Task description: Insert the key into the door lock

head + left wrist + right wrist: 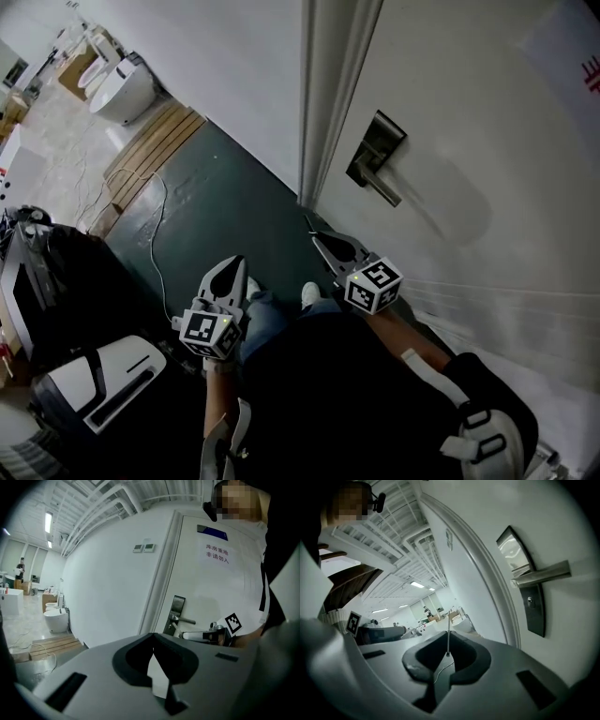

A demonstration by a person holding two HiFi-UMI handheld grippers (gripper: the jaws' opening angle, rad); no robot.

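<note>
The white door [469, 112] carries a dark metal lock plate [375, 150] with a lever handle [382, 192]. In the right gripper view the plate [524, 569] is at the upper right, and its small keyhole [529, 601] sits below the lever [541, 573]. My right gripper [447, 654] is shut on a thin key [448, 634], seen edge-on and pointing up, well left of the keyhole. In the head view the right gripper [317, 234] hangs below the handle, near the door frame. My left gripper [234, 264] is shut and holds nothing, lower left of the right gripper.
The door frame [323, 112] runs up beside the lock. A dark green floor [216, 197] lies below, with a wooden pallet [155, 141], a loose cable [159, 244] and white toilets [122, 89] farther back. A black bag [66, 281] is at my left. A sign [217, 554] is on the door.
</note>
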